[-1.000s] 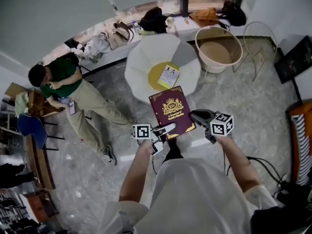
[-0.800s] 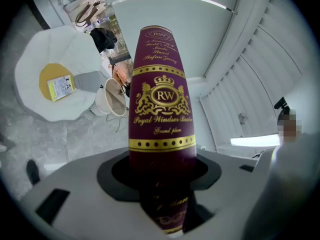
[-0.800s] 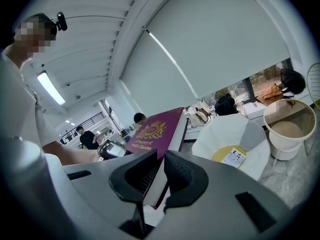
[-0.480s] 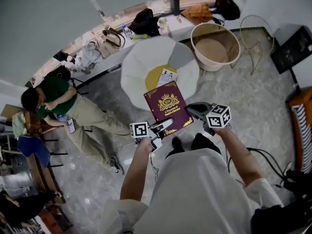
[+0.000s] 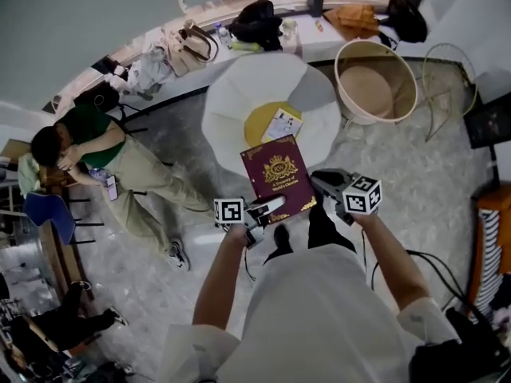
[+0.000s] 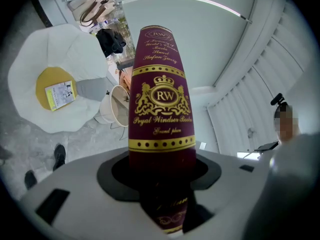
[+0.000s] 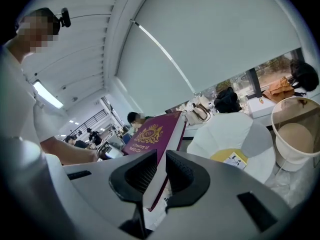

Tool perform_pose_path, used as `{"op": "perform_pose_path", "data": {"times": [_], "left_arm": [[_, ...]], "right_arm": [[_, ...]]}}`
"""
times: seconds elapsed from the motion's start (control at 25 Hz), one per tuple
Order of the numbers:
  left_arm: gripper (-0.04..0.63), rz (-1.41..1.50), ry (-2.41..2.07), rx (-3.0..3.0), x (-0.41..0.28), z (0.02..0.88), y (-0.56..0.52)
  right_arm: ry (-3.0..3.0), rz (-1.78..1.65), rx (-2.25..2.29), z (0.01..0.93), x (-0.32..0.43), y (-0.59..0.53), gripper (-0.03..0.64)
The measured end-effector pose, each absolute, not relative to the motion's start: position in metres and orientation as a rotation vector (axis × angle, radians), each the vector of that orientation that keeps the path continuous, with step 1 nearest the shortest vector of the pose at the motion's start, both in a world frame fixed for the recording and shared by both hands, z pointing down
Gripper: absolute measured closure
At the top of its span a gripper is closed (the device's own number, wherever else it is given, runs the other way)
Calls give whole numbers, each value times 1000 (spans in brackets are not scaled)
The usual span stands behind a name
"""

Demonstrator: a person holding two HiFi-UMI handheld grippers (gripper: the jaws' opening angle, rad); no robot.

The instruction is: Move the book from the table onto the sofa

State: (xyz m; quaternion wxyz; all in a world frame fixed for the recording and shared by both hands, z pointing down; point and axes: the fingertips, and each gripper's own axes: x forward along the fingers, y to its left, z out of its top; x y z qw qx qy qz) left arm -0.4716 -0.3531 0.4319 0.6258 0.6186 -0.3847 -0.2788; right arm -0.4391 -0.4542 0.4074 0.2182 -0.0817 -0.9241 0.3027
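A maroon book (image 5: 278, 178) with gold print is held in the air, flat side up, above the marble floor and just short of the white petal-shaped sofa (image 5: 239, 106). My left gripper (image 5: 270, 208) is shut on the book's near left edge. In the left gripper view the book's spine (image 6: 161, 99) stands between the jaws of that gripper (image 6: 161, 169). My right gripper (image 5: 323, 183) is shut on the near right edge. In the right gripper view the book (image 7: 152, 134) shows its cover pinched by that gripper (image 7: 159, 171).
On the sofa lies a yellow cushion (image 5: 257, 126) with a small booklet (image 5: 281, 124) on it. A round beige tub (image 5: 375, 82) and a wire stand (image 5: 451, 78) are to its right. A person in green (image 5: 88, 134) sits at left. Bags line the back ledge (image 5: 239, 42).
Both grippers have carried the book along together as the person holding them stepped across the floor. The surroundings have shifted in the view. Both grips are unchanged.
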Motion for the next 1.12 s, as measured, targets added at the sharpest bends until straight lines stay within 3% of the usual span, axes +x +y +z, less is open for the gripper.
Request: {"op": "perform_pose_path", "data": {"times": [0.52,1.12], "left_arm": [[371,-697,-947,1434,-500,522,-440],[371,-663,-979,1354,-574,743,-471]], "right_arm": [[-2451,850,-350,499,-484,-550,554],[-2359,833,-308,709,-552,-568,548]]}}
